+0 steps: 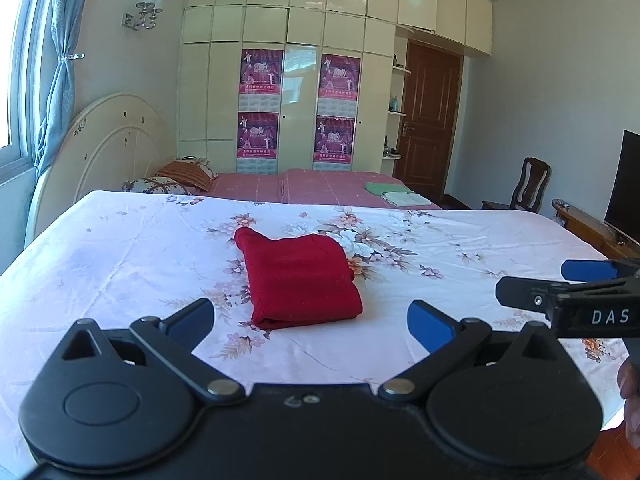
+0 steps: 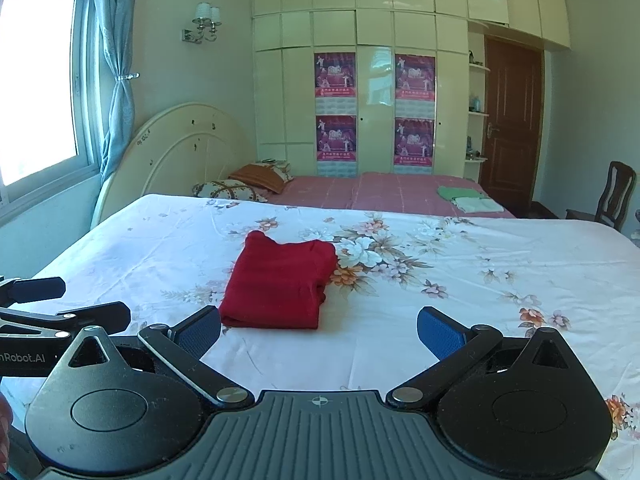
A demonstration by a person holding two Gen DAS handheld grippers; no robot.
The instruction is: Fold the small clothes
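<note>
A red garment (image 1: 298,278) lies folded into a neat rectangle on the white floral sheet (image 1: 120,264); it also shows in the right wrist view (image 2: 280,284). My left gripper (image 1: 312,322) is open and empty, held just short of the garment's near edge. My right gripper (image 2: 319,330) is open and empty, with the garment ahead and slightly left of it. The right gripper's tips (image 1: 532,284) show at the right edge of the left wrist view. The left gripper (image 2: 60,300) shows at the left edge of the right wrist view.
A pink bed (image 1: 328,188) beyond holds folded green and white clothes (image 1: 394,193) and pillows (image 1: 176,180). A cream headboard (image 1: 108,140) stands at the left, wardrobes behind, a door, chair (image 1: 528,184) and dark TV (image 1: 624,184) at the right.
</note>
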